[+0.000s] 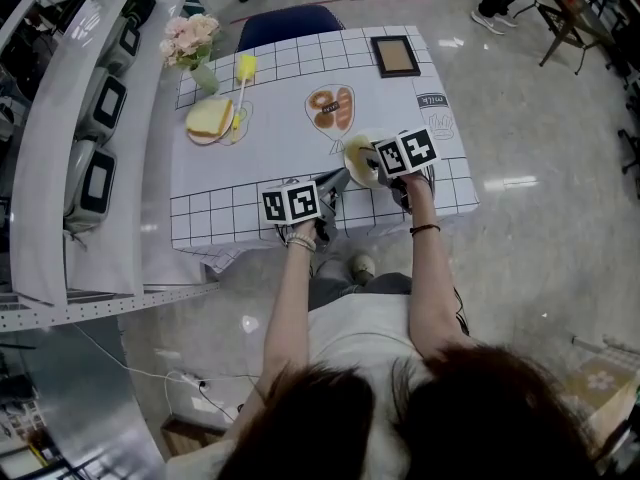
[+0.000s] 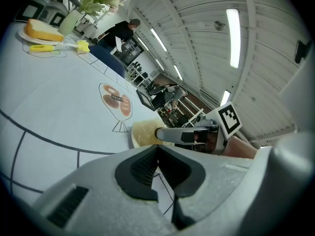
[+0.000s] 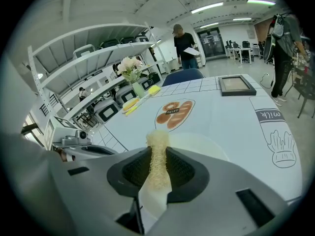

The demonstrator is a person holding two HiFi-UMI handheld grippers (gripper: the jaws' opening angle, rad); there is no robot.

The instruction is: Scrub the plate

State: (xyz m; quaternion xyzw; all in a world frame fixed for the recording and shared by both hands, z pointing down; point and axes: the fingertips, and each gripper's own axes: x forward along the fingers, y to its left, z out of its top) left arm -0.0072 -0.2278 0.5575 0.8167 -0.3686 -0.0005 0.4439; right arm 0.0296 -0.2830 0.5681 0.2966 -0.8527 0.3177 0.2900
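A pale yellow plate lies near the front edge of the white grid-pattern tablecloth. My right gripper hovers over it, shut on a beige fibrous scrubber that sticks out past the jaws above the plate. My left gripper reaches in from the left and is shut at the plate's near rim. In the left gripper view its jaws meet right at the plate's edge, with the right gripper lying across the plate beyond.
At the far left of the table are a plate with bread, a yellow brush and a flower vase. A picture frame lies at the far right. A blue chair stands behind the table, and shelves with machines run along the left.
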